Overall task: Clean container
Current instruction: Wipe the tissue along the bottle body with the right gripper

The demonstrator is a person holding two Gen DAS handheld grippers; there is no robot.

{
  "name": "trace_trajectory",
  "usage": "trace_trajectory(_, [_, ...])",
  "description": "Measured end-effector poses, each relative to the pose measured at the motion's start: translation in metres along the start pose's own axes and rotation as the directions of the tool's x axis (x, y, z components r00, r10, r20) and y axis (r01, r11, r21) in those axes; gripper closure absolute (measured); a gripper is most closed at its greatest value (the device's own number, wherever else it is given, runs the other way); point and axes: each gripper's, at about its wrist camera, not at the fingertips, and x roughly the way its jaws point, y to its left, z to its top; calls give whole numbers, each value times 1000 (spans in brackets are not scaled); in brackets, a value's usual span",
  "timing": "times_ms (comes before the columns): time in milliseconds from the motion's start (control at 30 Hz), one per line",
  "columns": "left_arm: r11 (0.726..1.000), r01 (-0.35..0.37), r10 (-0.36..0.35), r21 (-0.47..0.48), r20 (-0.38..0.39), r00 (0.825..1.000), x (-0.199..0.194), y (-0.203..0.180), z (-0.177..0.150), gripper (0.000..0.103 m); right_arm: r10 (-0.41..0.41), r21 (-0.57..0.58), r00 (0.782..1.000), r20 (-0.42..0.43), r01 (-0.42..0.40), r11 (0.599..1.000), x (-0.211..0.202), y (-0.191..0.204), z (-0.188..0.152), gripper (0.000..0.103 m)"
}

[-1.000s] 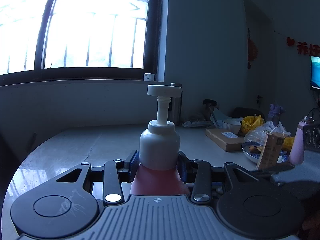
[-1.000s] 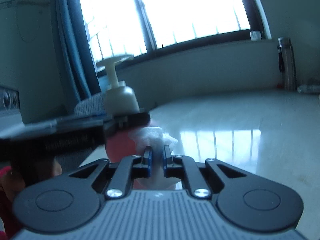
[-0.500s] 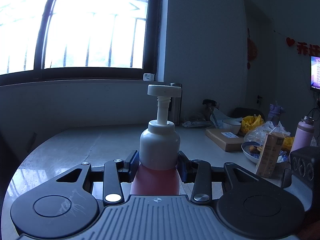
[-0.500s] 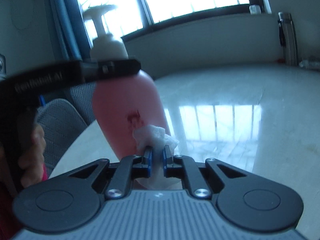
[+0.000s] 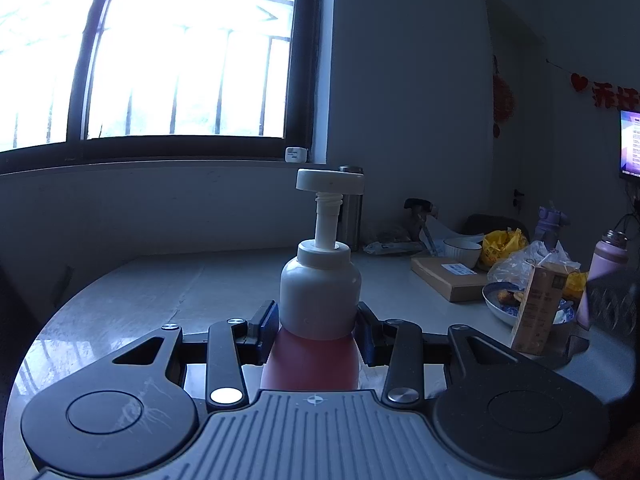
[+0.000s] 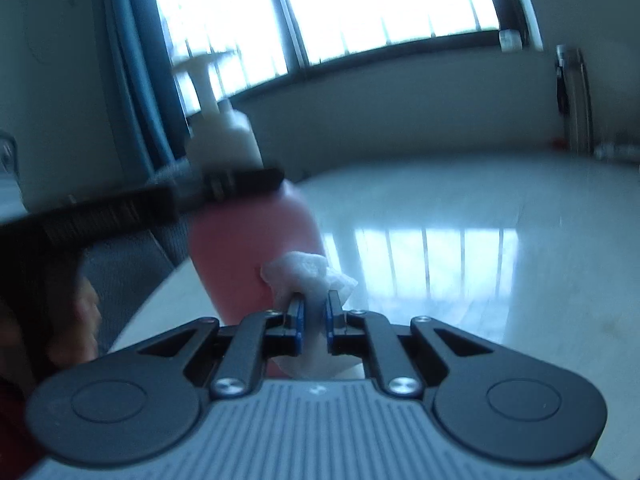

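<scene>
A pink pump bottle [image 5: 316, 356] with a white cap and pump head stands upright in my left gripper [image 5: 318, 326], which is shut on it just below the cap. In the right wrist view the same bottle [image 6: 248, 248] is at left, held by the left gripper's finger [image 6: 240, 182]. My right gripper [image 6: 314, 312] is shut on a white crumpled tissue [image 6: 308, 276], which touches the bottle's lower right side. The view is blurred.
A pale glossy table [image 6: 460, 240] runs to a window wall. At its right stand a cardboard box [image 5: 448, 278], a bowl of food [image 5: 500, 300], a carton [image 5: 536, 308], a pink flask [image 5: 604, 268], bags and a steel flask [image 5: 352, 208].
The right gripper with the tissue has shifted along the bottle's side; the bottle now sits further left and lower in its view. The left gripper holds the bottle still.
</scene>
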Motion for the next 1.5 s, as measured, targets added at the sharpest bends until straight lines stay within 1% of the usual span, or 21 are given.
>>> trace_trajectory(100, [1000,-1,1,-2,0,1000,0,0,0,60,4,-22,998,55,-3,1000,-8,4,12,94])
trace_trajectory(167, [1000,-3,3,-1,0,1000,0,0,0,60,5,-19,997,72,-4,1000,-10,4,17,94])
trace_trajectory(267, [1000,-8,8,-3,0,1000,0,0,0,60,10,-12,997,76,-9,1000,-9,-3,15,94])
trace_trajectory(400, [1000,-9,9,-7,-1,1000,0,1,0,60,5,-6,999,36,-5,1000,5,-12,8,94])
trace_trajectory(567, [1000,-9,9,-12,-2,1000,1,3,0,60,2,4,1000,-31,-2,1000,13,-11,-3,94])
trace_trajectory(767, [1000,-3,3,-7,0,1000,1,1,0,60,7,-5,991,-131,-8,1000,29,-13,-17,94])
trace_trajectory(867, [1000,0,0,-7,0,1000,1,1,0,60,5,-14,989,-146,-7,1000,31,-13,-19,94])
trace_trajectory(1033, [1000,3,-3,-5,1,1000,1,1,-1,60,7,-24,998,-59,-8,1000,13,-12,1,94])
trace_trajectory(1200, [1000,1,-1,-3,2,1000,2,0,-1,60,7,-62,1000,25,-5,998,-2,-7,21,94])
trace_trajectory(1367, [1000,-2,2,-5,2,1000,2,1,-1,60,10,-38,998,58,-8,999,-2,-12,25,94])
trace_trajectory(1433, [1000,-3,3,-6,2,1000,2,1,-1,60,10,-36,998,54,-8,999,1,-16,23,94])
trace_trajectory(1500, [1000,-4,4,-7,1,1000,2,1,-1,60,8,-36,1000,29,-7,999,9,-21,20,94])
